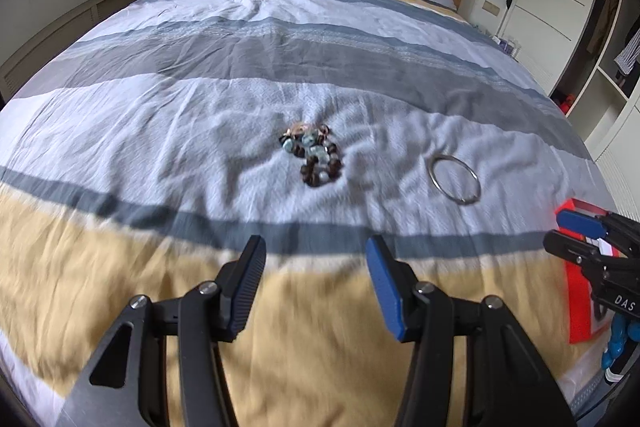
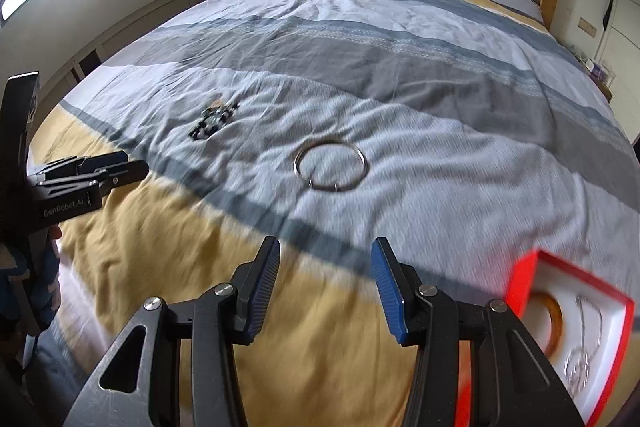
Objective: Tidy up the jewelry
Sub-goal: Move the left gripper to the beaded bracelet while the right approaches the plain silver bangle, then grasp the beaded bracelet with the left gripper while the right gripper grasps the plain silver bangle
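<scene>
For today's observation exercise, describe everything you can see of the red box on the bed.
The red box is an open, lidless tray with thin red walls and a white lining, looking like card. It sits on the striped bedspread at the bed's near right side, just right of the right gripper. Inside lie an amber bangle and a thin silvery chain with a round pendant. Motion blur hides finer detail. Nothing grips it.

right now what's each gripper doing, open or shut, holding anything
Left gripper: open, holding nothing, above the striped bedspread.
Right gripper: open, holding nothing, beside the red jewelry box with white lining.
</scene>
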Demonstrator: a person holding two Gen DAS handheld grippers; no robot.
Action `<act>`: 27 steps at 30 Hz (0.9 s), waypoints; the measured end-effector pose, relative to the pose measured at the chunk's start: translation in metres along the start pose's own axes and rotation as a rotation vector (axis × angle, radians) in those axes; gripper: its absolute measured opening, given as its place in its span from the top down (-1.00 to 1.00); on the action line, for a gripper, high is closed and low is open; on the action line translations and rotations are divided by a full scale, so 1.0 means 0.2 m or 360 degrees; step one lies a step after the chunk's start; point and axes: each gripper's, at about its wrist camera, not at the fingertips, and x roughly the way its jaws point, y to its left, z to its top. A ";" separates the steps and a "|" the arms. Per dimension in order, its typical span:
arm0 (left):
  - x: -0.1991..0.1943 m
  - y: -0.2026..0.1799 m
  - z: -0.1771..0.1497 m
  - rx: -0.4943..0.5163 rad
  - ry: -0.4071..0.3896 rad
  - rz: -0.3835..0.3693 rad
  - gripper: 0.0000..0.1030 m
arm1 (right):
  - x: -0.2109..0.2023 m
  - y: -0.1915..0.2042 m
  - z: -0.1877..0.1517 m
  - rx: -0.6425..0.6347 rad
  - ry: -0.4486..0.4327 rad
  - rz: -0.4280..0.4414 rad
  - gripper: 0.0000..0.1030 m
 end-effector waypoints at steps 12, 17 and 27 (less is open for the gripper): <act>0.25 0.05 0.18 -0.0073 -0.0020 -0.0136 0.02 | 0.27 -0.10 0.18 0.0111 -0.0016 0.0006 0.08; 0.37 0.04 0.25 -0.0062 0.0006 -0.0131 0.01 | 0.37 -0.16 0.23 0.0161 -0.0017 0.0005 0.08; 0.52 0.00 0.23 -0.0006 0.0043 0.0038 0.01 | 0.59 -0.22 0.23 0.0212 0.0050 0.0001 0.13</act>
